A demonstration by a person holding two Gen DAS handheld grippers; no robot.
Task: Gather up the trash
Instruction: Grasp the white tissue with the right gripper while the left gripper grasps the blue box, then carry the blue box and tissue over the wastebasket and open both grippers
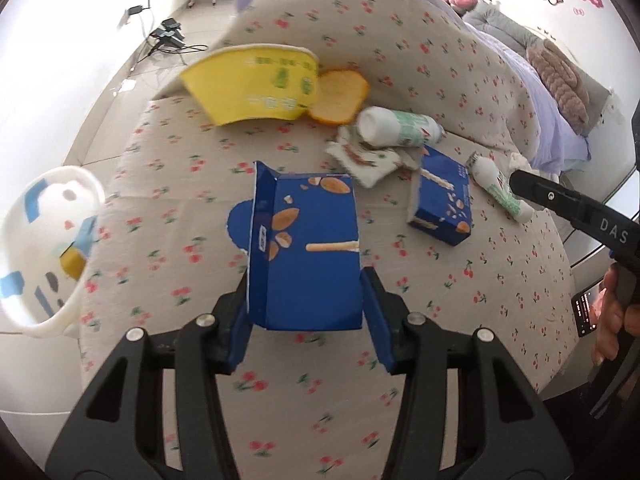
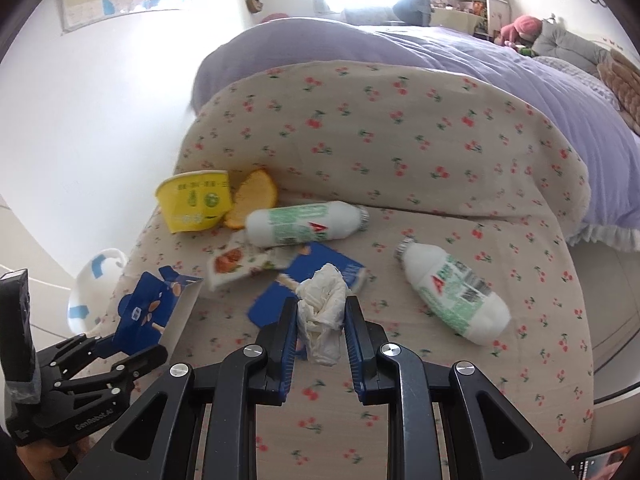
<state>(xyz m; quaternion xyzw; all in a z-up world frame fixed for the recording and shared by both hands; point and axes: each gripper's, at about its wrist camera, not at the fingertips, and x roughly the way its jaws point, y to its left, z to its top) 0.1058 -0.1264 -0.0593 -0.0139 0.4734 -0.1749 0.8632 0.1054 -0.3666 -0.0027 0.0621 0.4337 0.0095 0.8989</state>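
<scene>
- Left claw (image 1: 306, 280) at lower centre of the left wrist view, clamped on an opened blue snack box (image 1: 308, 248), one blue pad against each side wall; box raised off the cherry-print cover (image 1: 460, 320).
- Same box (image 2: 150, 312) and left claw (image 2: 132, 344) at lower left of the right wrist view, box tilted, flaps open.
- Right claw (image 2: 321, 320) at lower centre of its own view, narrowed onto a crumpled white tissue (image 2: 324, 312), pads pressing both sides of the wad.
- Right claw's black body (image 1: 572, 208) entering from the right edge of the left wrist view; fingertips not clear there.
- White bin with blue patches (image 1: 44, 248) at left edge of the left wrist view, beside the bed; also at lower left in the right wrist view (image 2: 94, 292).
- Yellow paper cup (image 1: 256, 84) lying on its side at upper centre, touching an orange peel (image 1: 340, 96) on its right.
- White bottle with green label (image 1: 400, 126) lying just right of the peel, resting over a flattened printed wrapper (image 1: 364, 156).
- Second blue snack box (image 1: 442, 200) flat on the cover, right of centre.
- Second white bottle (image 2: 452, 292) lying at right of the right wrist view, apart from the rest.
- Lilac duvet (image 2: 520, 80) across the upper right.
</scene>
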